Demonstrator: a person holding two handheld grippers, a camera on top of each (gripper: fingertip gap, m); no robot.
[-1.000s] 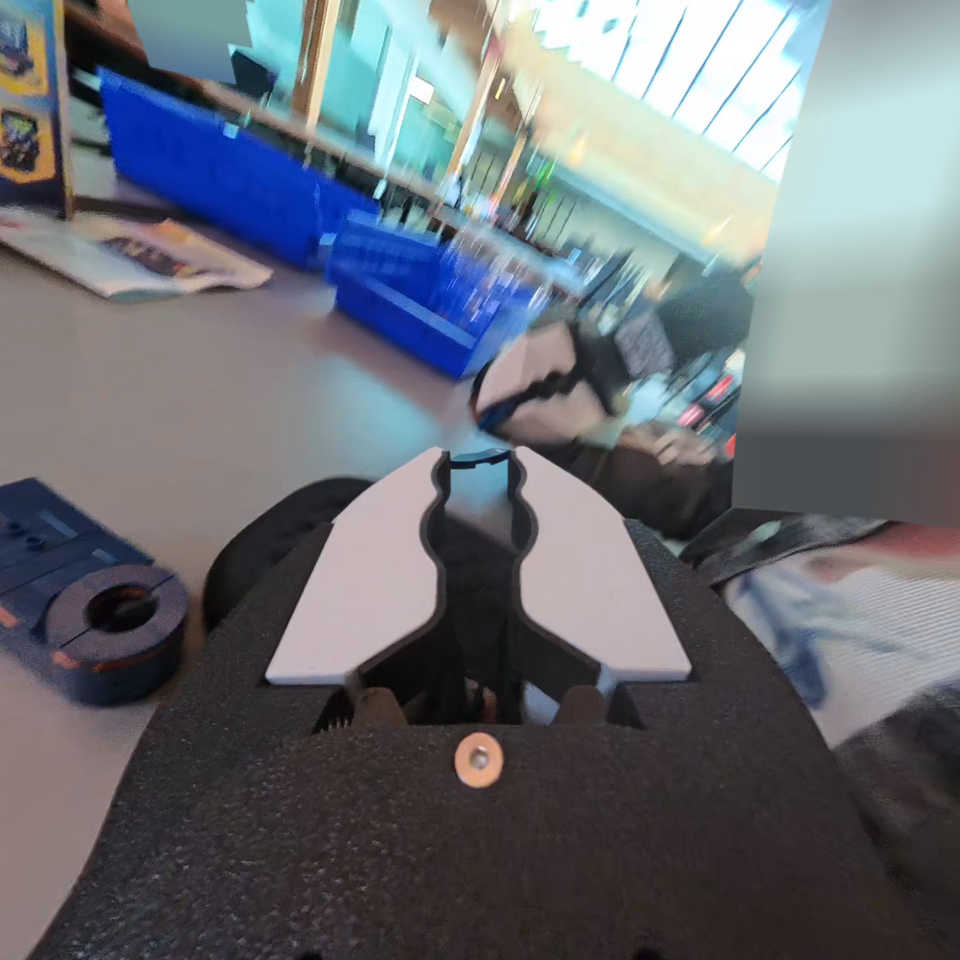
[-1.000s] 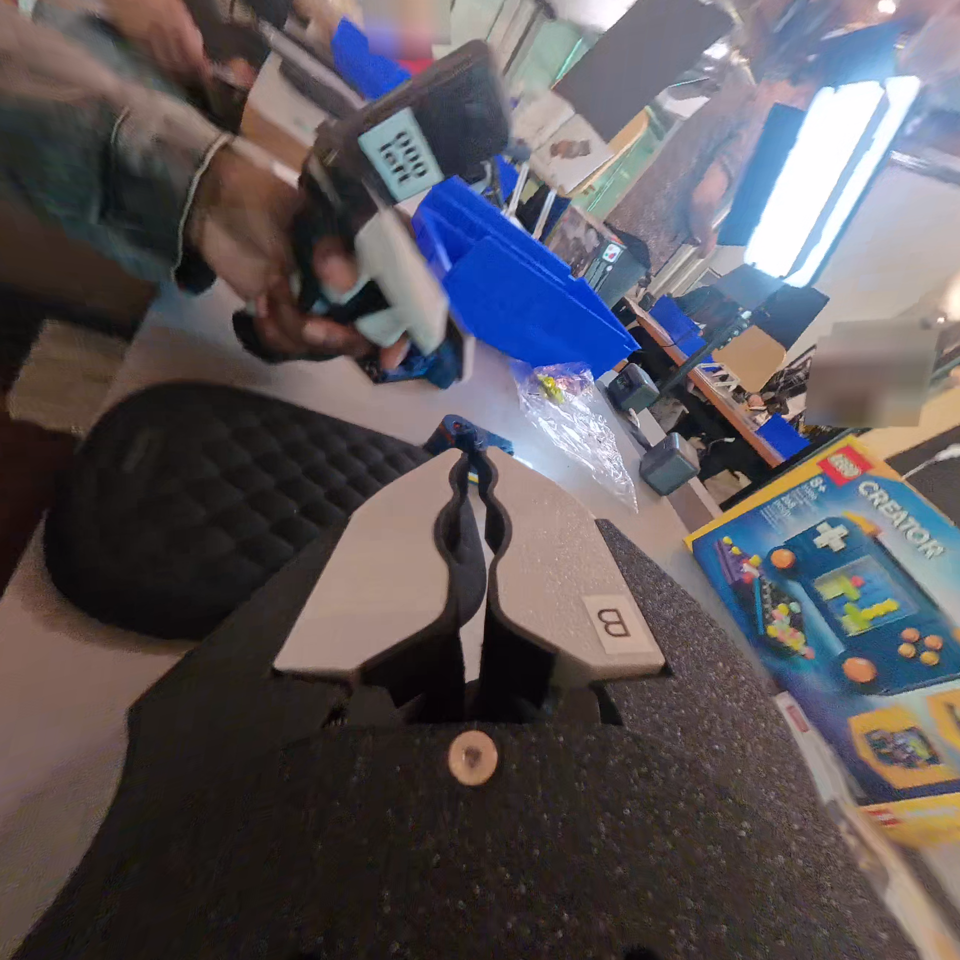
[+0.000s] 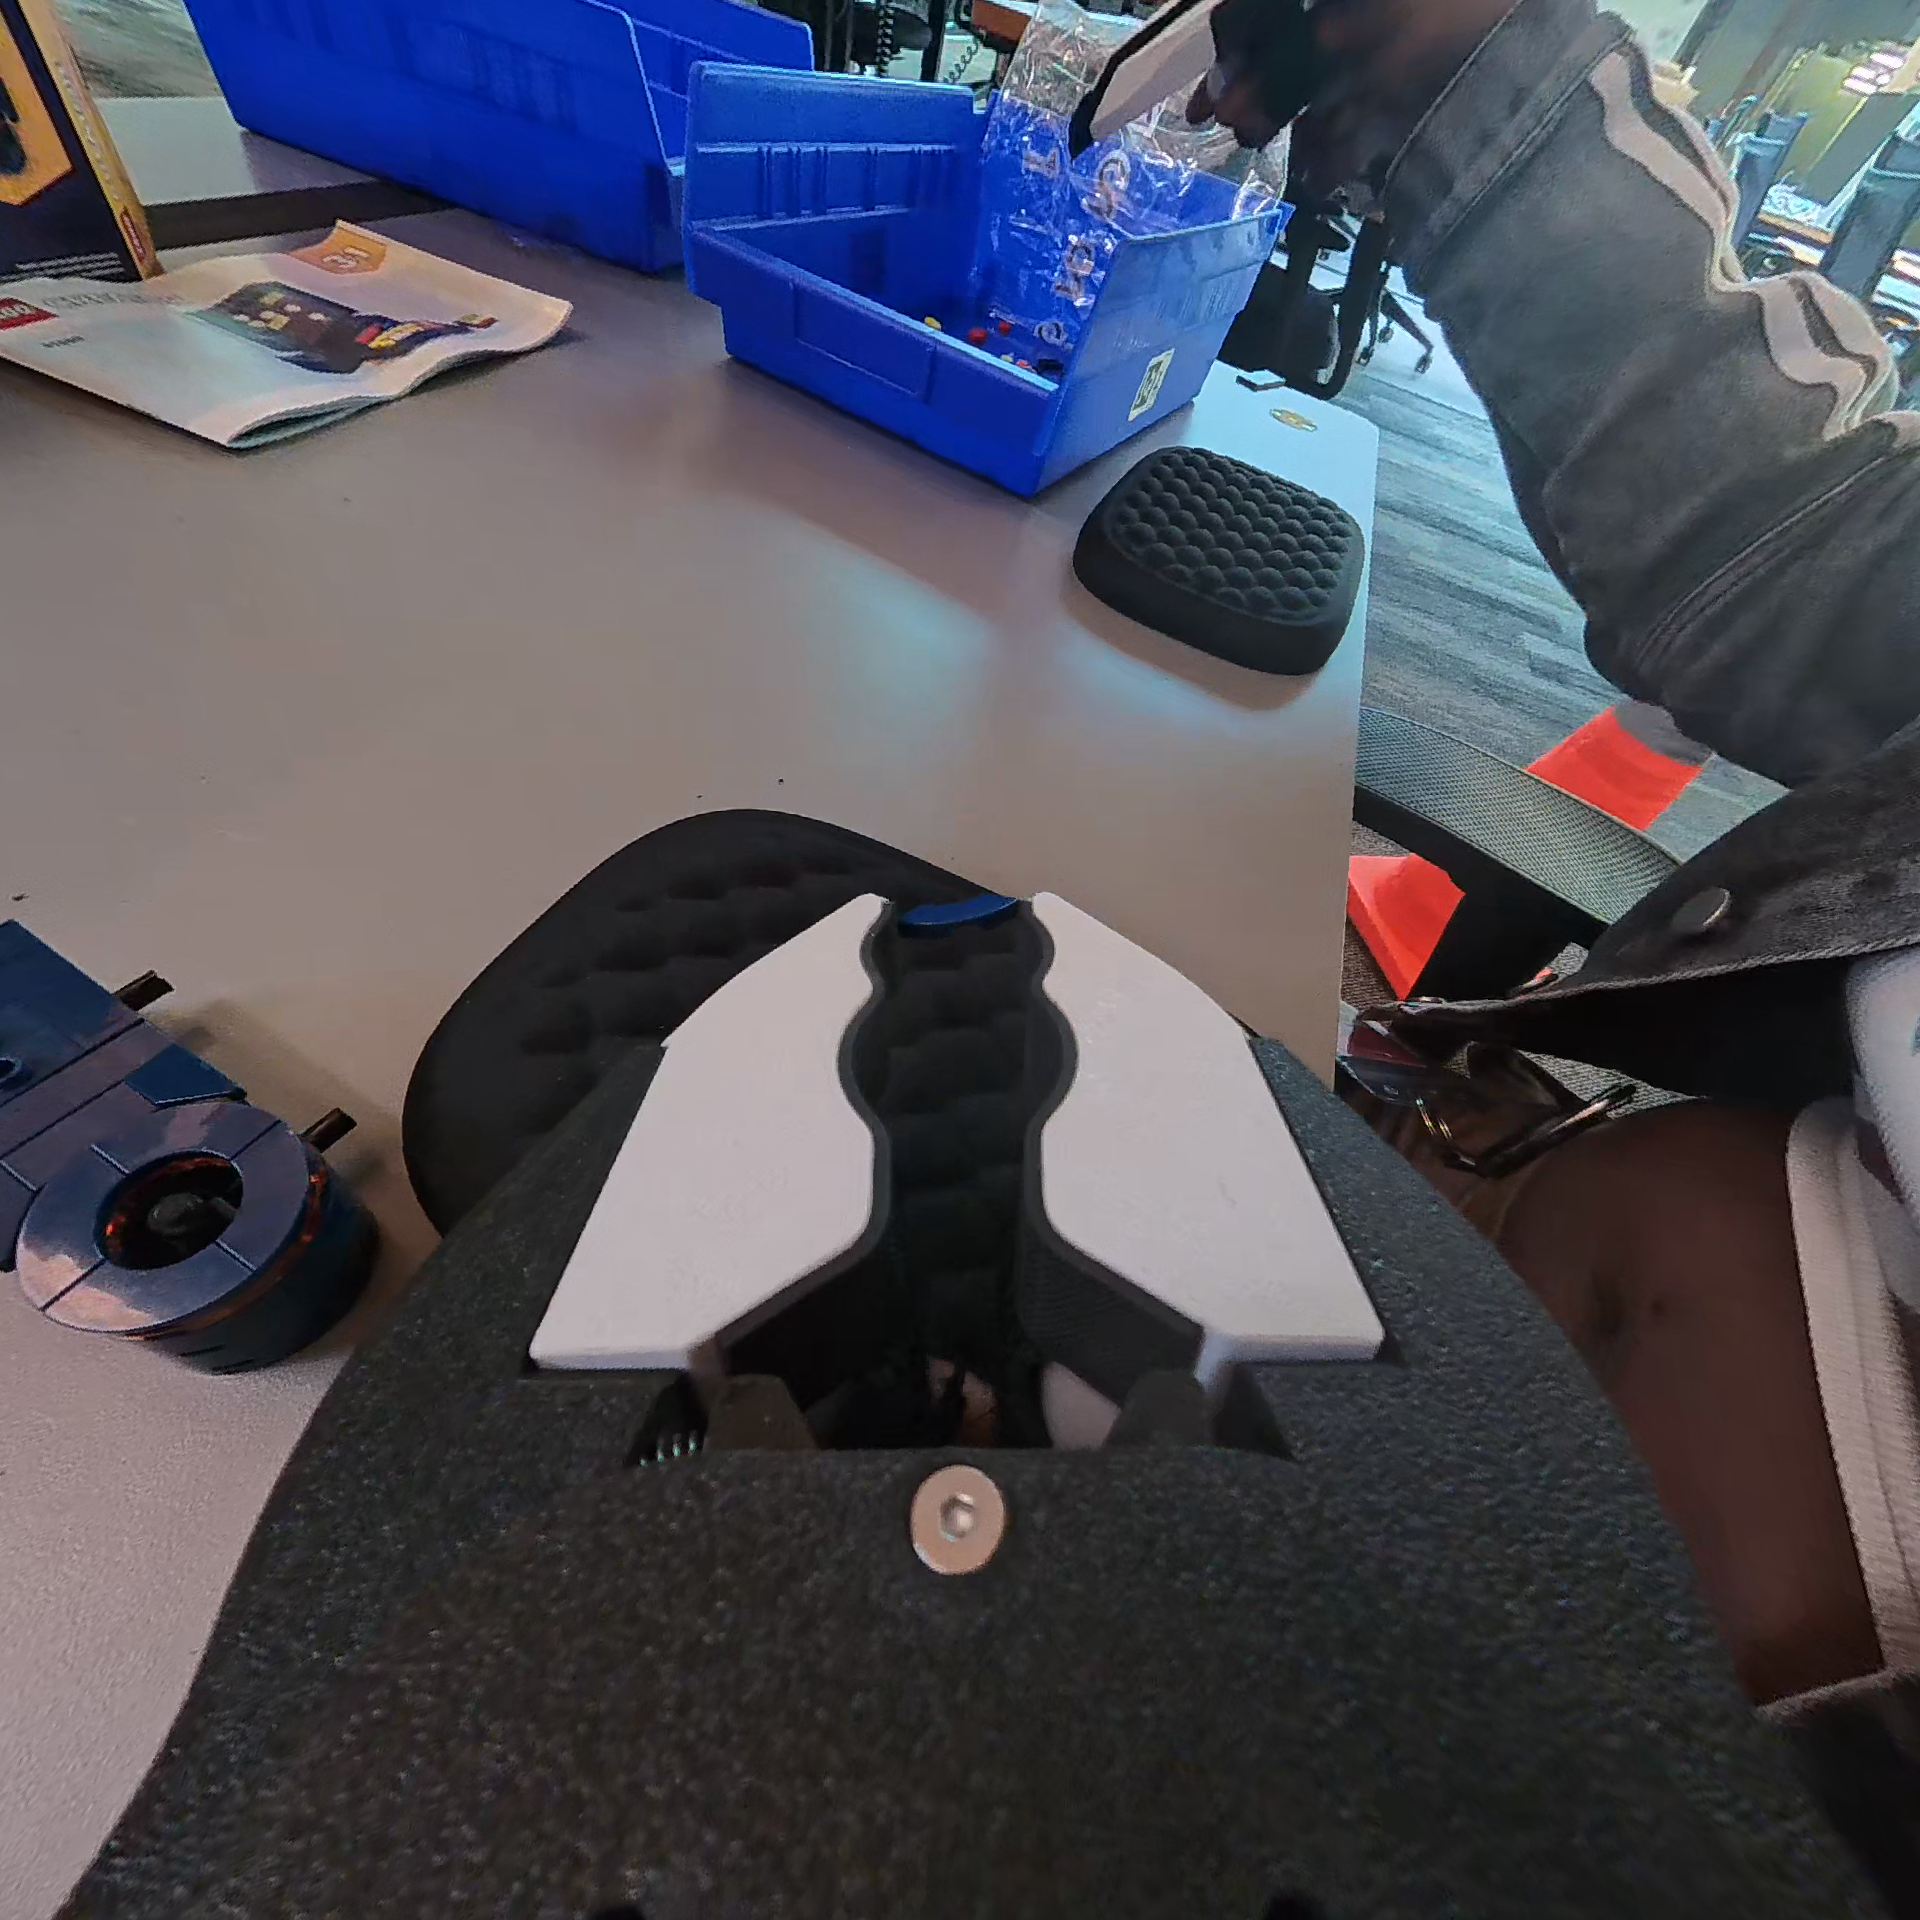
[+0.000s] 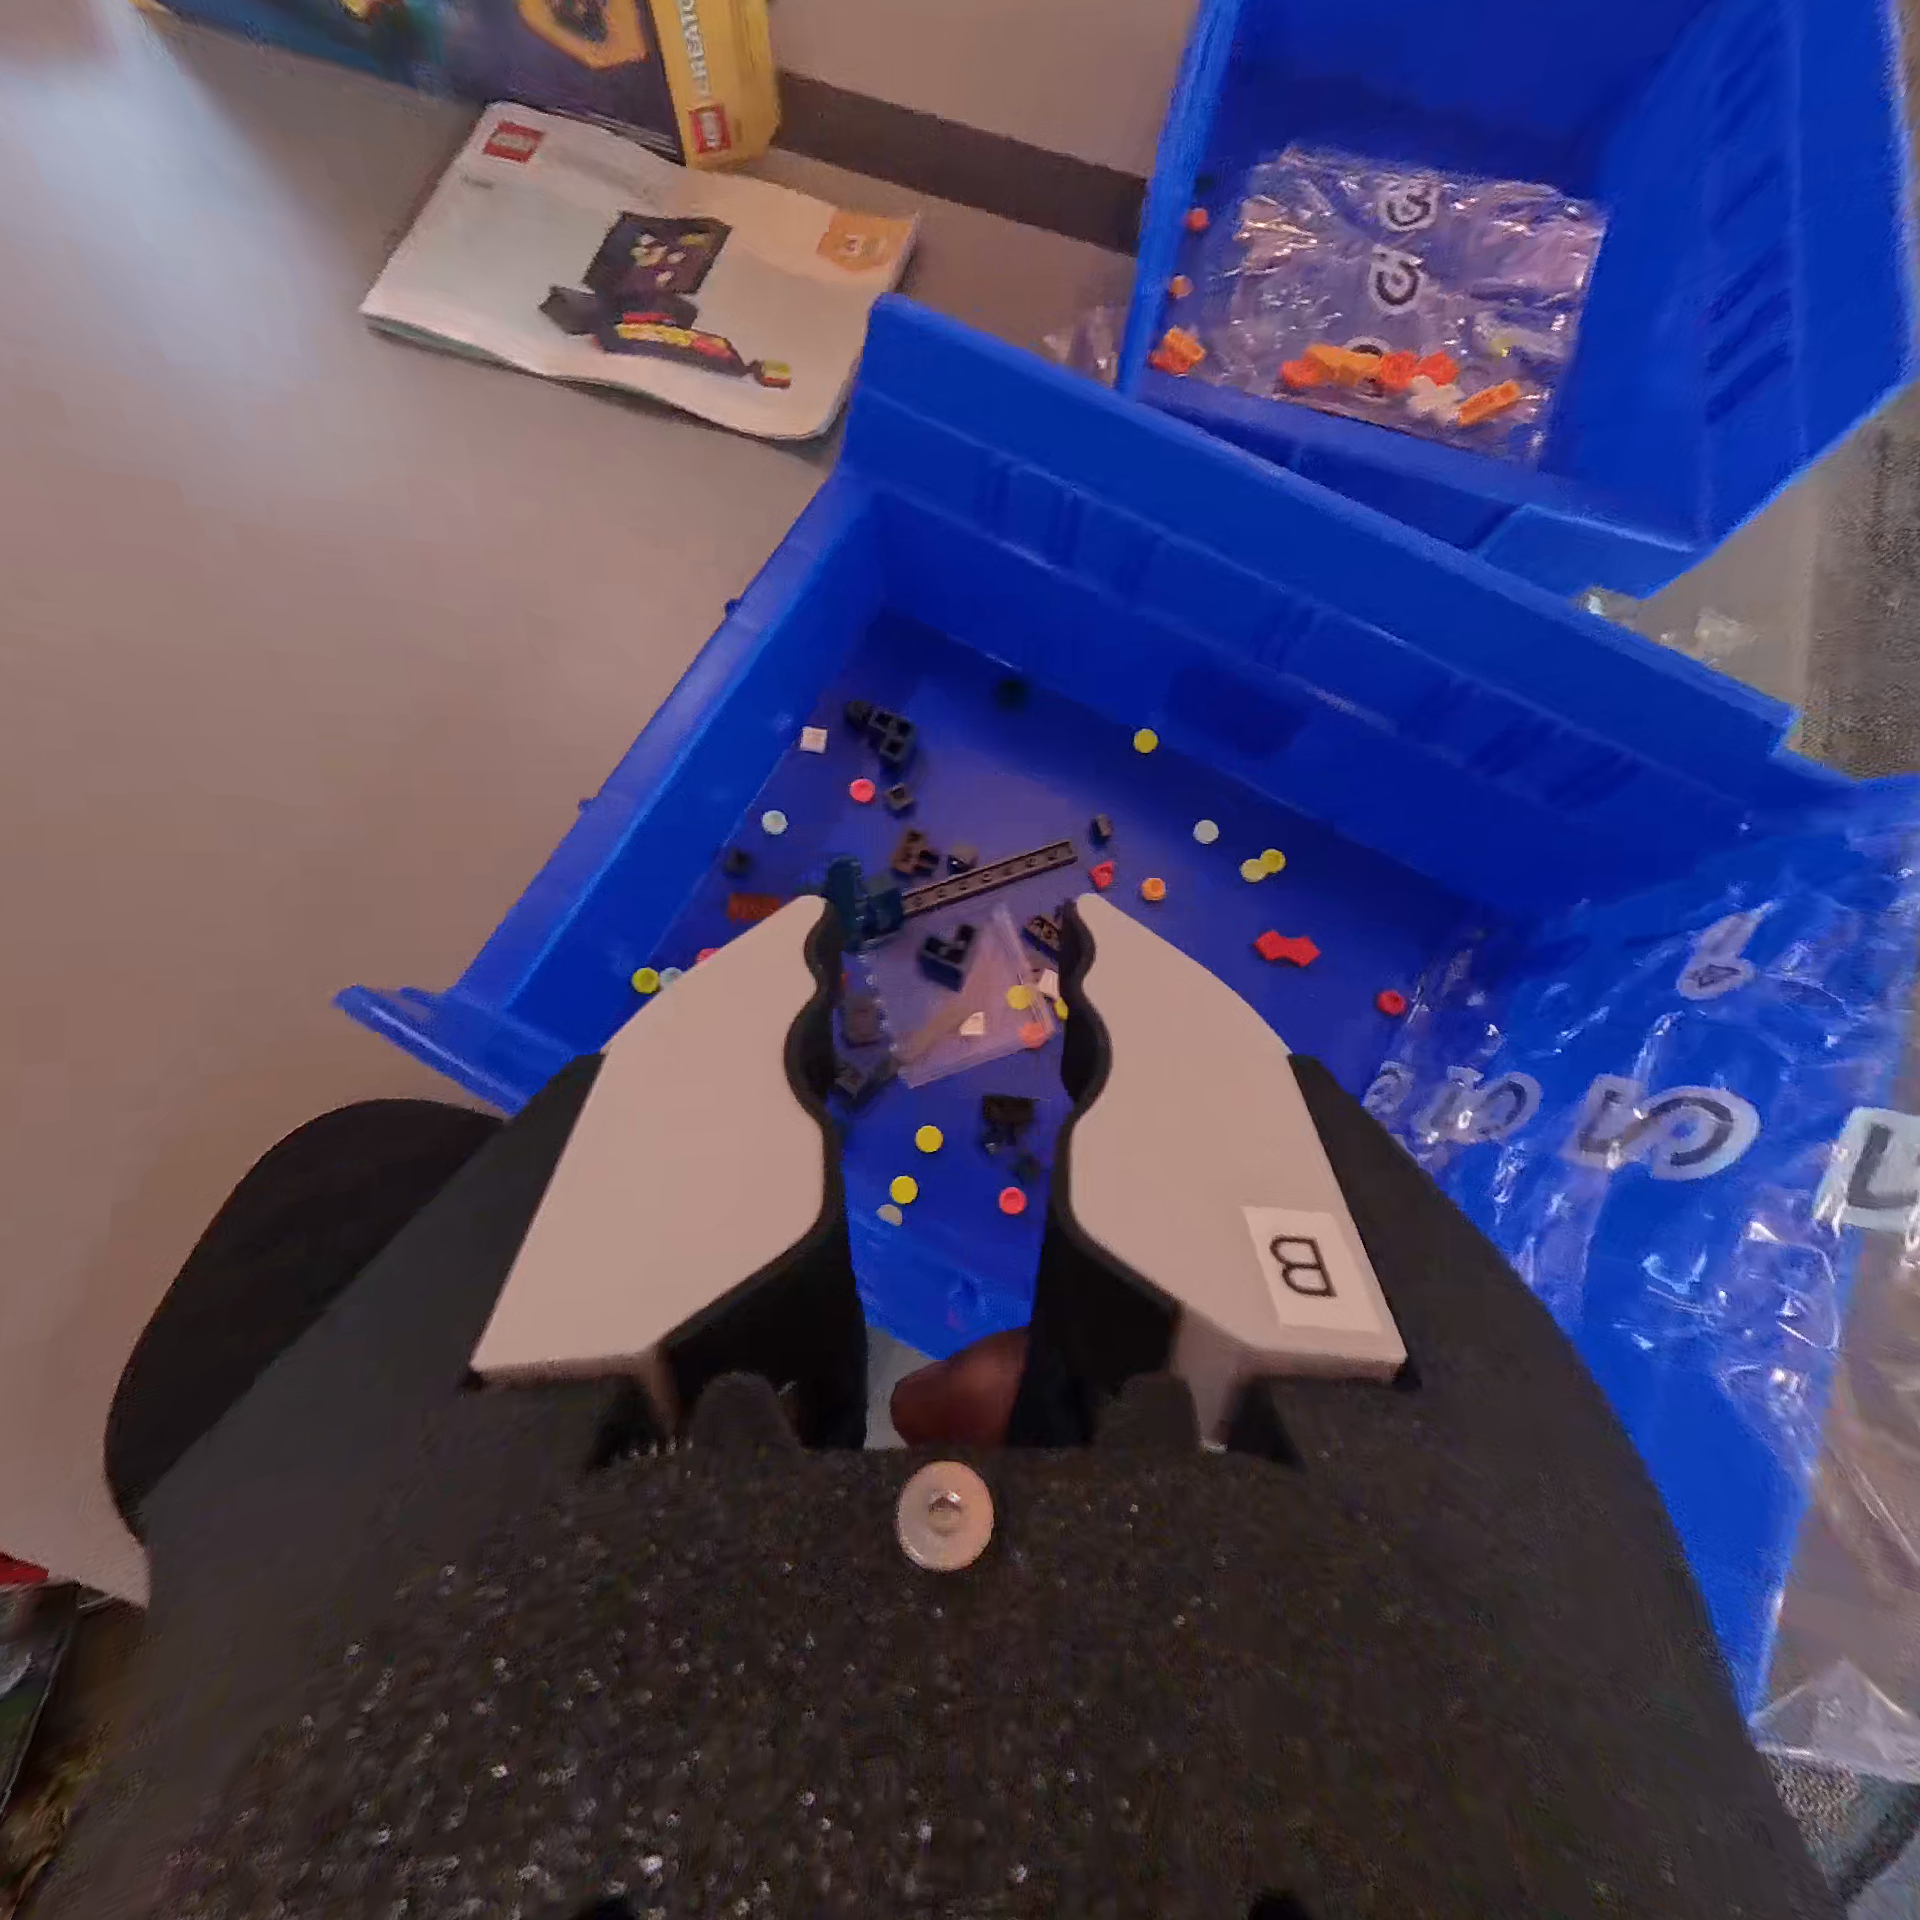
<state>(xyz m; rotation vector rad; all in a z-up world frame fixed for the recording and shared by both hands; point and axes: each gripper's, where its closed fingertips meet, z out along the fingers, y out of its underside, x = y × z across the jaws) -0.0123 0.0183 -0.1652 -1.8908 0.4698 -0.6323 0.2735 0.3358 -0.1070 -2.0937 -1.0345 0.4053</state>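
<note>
My left gripper point(image 3: 957, 902) is shut on a small blue round piece point(image 3: 956, 916) at its fingertips and hovers over a black dimpled pad point(image 3: 665, 935) at the table's near edge. A dark blue build with a ring-shaped part point(image 3: 156, 1236) lies on the table to its left. My right gripper point(image 4: 951, 925) is open, pointing down into a blue bin point(image 4: 1039, 561) that holds several small loose pieces. A dark teal piece point(image 4: 857, 899) sits by its left fingertip. The right gripper also shows in the left wrist view point(image 3: 1143, 73), above the same bin point(image 3: 883, 343).
A clear plastic bag point(image 4: 1662, 1195) drapes over the bin's right side. A second blue bin point(image 4: 1714, 312) behind holds a bag with orange pieces. An instruction booklet point(image 4: 644, 281) and a toy box point(image 4: 717, 83) lie farther left. Another black pad point(image 3: 1221, 556) sits by the table's right edge. Across from one pair of fingers to the other is roughly 45 centimetres.
The right gripper has moved from above the table to over the blue bin and has opened. The left gripper has tilted down toward the table, still holding the blue piece.
</note>
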